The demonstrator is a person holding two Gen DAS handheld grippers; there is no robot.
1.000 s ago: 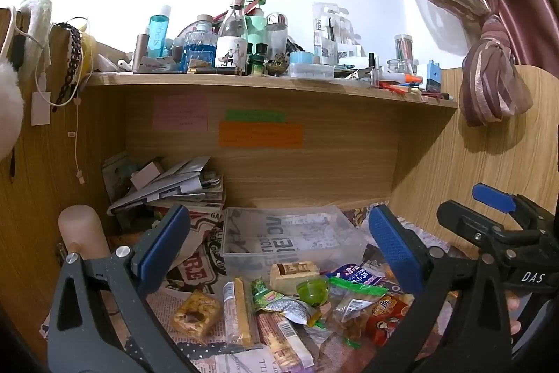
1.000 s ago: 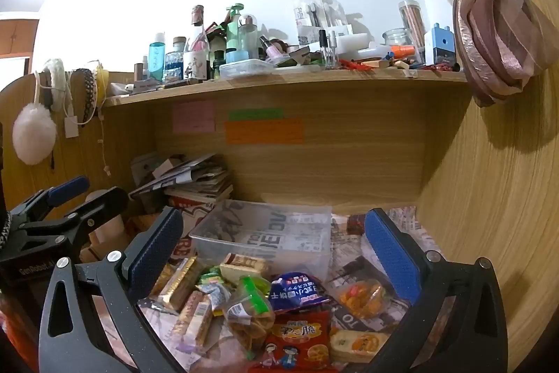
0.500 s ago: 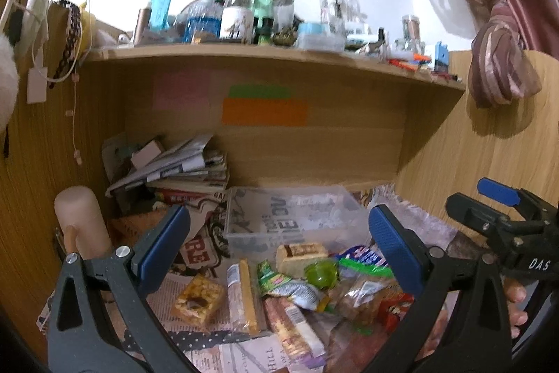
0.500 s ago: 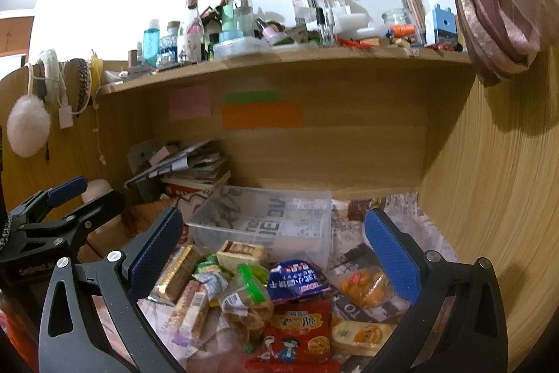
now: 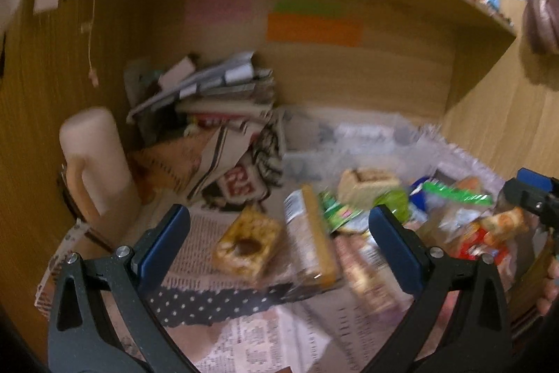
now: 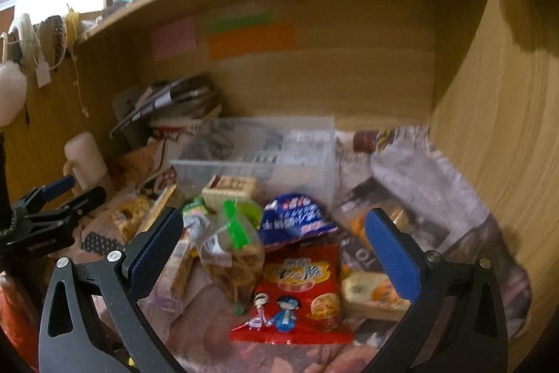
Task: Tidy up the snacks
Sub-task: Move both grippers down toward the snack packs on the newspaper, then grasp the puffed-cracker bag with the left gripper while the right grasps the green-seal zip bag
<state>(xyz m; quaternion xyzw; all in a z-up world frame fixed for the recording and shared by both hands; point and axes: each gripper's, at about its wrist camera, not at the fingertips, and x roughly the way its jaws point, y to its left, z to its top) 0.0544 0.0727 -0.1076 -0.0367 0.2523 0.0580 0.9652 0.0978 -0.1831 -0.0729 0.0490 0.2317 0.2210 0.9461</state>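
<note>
Snacks [image 6: 293,254] now closer beneath both grippers, left [image 5: 279,240] and right [image 6: 276,243], dipped from shelf level, tongs spread, empty; bin [image 6: 258,159] unfilled.

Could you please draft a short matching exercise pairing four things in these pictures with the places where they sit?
Things:
1. red snack packet with cartoon figures
2. clear plastic storage bin
3. orange sticky note
4. cream-coloured cylindrical bottle

Places:
A. stuck on the back wooden wall
B. standing at the left side, beside the stack of papers
C. nearest the right gripper, between its open fingers
D. behind the snack pile, on the newspaper

Pairs: 1-C, 2-D, 3-A, 4-B
</note>
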